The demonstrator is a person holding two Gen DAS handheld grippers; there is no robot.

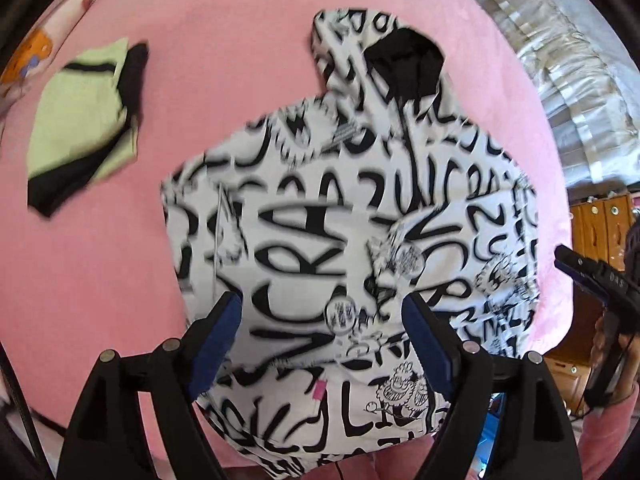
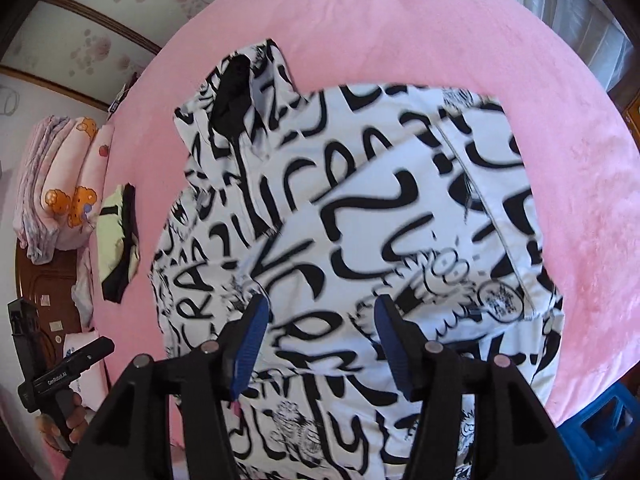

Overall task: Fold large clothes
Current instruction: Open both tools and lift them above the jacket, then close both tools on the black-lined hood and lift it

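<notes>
Pink bedspread (image 2: 400, 20), floral wallpaper (image 2: 100, 20), wooden cabinet (image 1: 600, 224)

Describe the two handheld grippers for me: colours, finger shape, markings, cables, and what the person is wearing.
Both are black. The left gripper and right gripper have angular fingers with ribbed blue pads and round silver pivot pins. The left one's body carries white lettering in the right wrist view; the right one's reads "DAS" and trails a thin dark cable. A pink sleeve shows at the right wrist.

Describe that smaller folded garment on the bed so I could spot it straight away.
Start at the pink bed. In the middle lies a big white hoodie covered in black lettering. Beyond its left edge, towards the cartoon pillows, sits the folded garment: pale yellow-green with black panels, plain, with no print.
</notes>
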